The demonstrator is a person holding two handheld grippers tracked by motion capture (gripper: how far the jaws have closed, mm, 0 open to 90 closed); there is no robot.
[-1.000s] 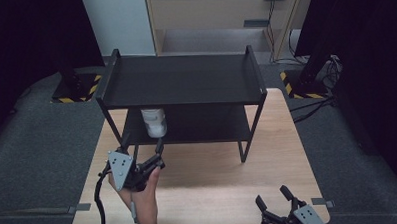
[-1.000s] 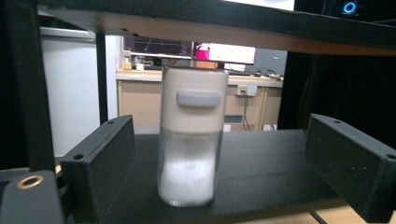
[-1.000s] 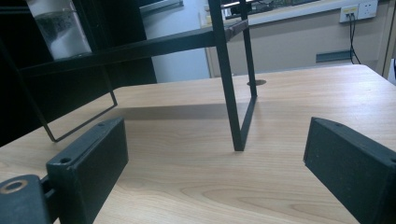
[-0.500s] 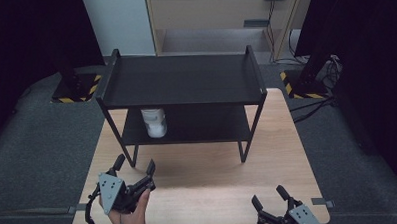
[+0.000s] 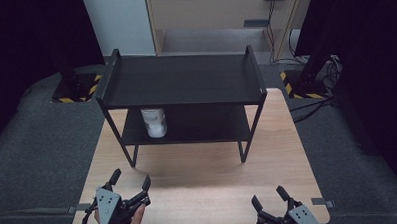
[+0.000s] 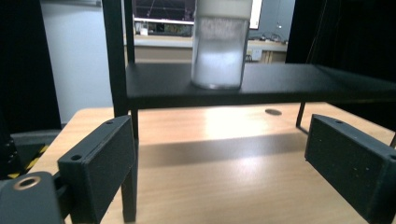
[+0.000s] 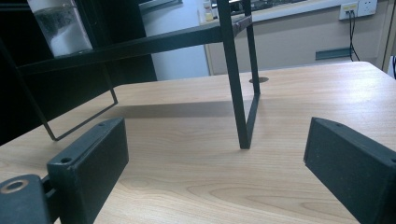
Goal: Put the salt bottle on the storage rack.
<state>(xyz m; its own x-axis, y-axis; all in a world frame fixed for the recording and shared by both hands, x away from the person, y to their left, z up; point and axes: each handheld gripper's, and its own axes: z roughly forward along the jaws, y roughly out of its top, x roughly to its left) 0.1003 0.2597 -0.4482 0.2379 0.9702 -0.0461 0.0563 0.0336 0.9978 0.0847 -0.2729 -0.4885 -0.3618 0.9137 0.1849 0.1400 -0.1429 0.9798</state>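
Observation:
A white jar stands upright on the left part of the lower shelf of a black two-tier rack on the wooden table. My left gripper hovers at the table's near left, in front of the rack's left leg, open with nothing between its jaws. In the left gripper view the jar stands straight ahead on the shelf, well beyond the left gripper. My right gripper is at the near right edge, open and empty. The right gripper view has the jar far off at upper left.
The rack's thin black legs stand on the table between the grippers and the shelf. Its top shelf is bare. Bare wood lies in front of the rack. Dark floor, striped stand bases and cables surround the table.
My left gripper has drawn back from the rack toward the table's near left edge and sunk lower. The jar stays on the shelf. The right gripper has kept still.

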